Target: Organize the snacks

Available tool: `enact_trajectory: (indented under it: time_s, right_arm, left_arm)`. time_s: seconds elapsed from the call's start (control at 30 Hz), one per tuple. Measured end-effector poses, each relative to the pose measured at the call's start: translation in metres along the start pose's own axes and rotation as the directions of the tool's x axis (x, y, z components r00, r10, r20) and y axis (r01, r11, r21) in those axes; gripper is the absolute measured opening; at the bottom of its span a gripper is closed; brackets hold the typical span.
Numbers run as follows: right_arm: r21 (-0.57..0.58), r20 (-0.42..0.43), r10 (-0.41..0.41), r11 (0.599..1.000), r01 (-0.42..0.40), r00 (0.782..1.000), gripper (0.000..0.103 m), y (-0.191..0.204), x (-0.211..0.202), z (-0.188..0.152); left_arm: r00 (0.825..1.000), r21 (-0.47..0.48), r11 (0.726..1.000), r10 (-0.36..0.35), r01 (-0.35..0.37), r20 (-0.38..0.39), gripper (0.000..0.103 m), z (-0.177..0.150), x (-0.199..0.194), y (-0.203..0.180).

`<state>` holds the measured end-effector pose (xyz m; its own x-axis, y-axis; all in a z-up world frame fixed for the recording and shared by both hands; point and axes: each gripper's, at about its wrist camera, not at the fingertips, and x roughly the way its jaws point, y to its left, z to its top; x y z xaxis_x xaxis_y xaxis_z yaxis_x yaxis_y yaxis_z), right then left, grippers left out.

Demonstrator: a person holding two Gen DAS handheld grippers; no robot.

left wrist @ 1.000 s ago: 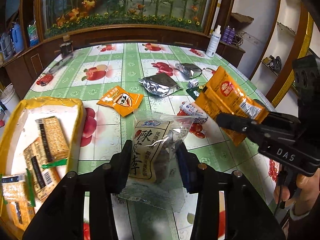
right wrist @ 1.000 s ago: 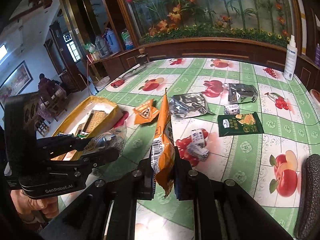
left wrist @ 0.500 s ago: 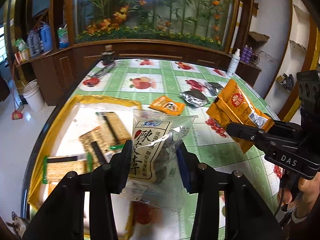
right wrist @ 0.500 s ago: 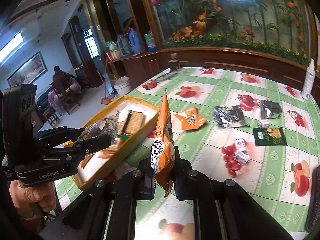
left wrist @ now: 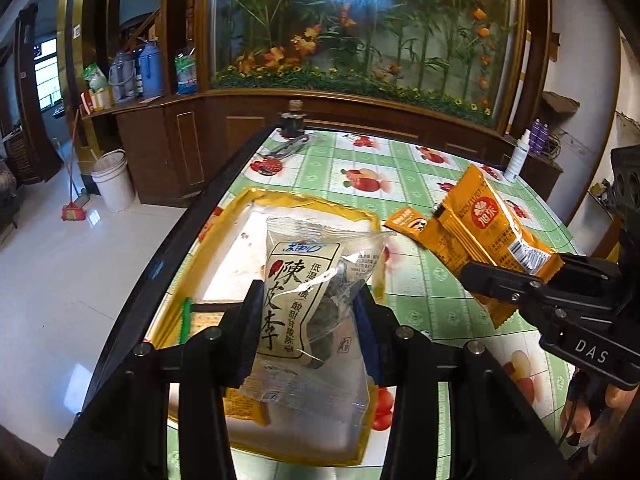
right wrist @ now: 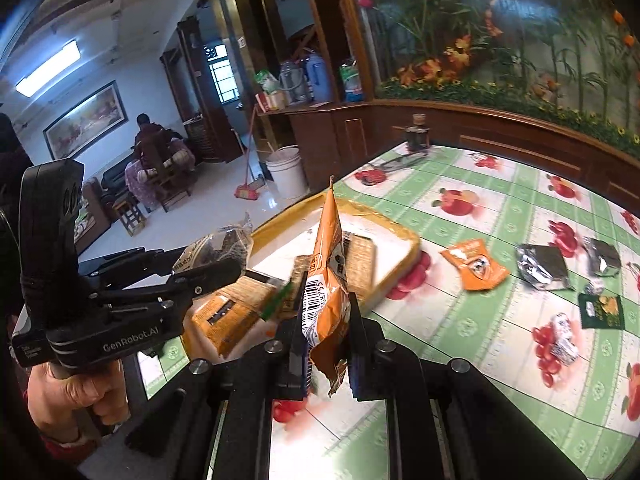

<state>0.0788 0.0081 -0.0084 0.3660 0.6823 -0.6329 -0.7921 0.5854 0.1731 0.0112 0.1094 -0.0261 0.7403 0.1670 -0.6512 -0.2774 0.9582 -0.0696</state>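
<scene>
Daylight from the far-left window [right wrist: 222, 80] and a ceiling lamp [right wrist: 48, 67] glares off the white floor [left wrist: 60, 280]; fisheye edges bend and darken, slightly blurred.

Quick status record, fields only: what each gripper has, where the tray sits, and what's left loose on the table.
left gripper: shut on clear plum packet, held over the tray
right gripper: shut on orange packet, upright
tray: yellow-rimmed, at the table edge, holds cracker packs
loose on table: small orange packet, two silver packets, green packet, wrapped candies
</scene>
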Motion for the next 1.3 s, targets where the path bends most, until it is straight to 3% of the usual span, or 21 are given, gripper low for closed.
enact_trajectory:
  time_s: [0.27, 0.57, 1.3]
  right_arm:
    - [-0.024, -0.033, 0.032, 0.999, -0.032, 0.999, 0.013, 0.026, 0.041, 0.011]
    - [-0.006, -0.065, 0.014, 1.0, -0.015, 0.998, 0.013, 0.024, 0.074, 0.015]
    - [0.002, -0.111, 0.003, 1.0, -0.003, 0.994, 0.013, 0.012, 0.121, 0.015]
  left_arm:
    - [0.999, -0.044, 0.998, 0.042, -0.042, -0.001, 0.041, -0.003, 0.003, 0.029]
    - [0.999, -0.08, 0.995, 0.05, -0.051, -0.019, 0.041, -0.008, 0.012, 0.052]
    - [0.994, -0.06, 0.995, 0.069, -0.074, -0.084, 0.041, -0.011, 0.046, 0.05]
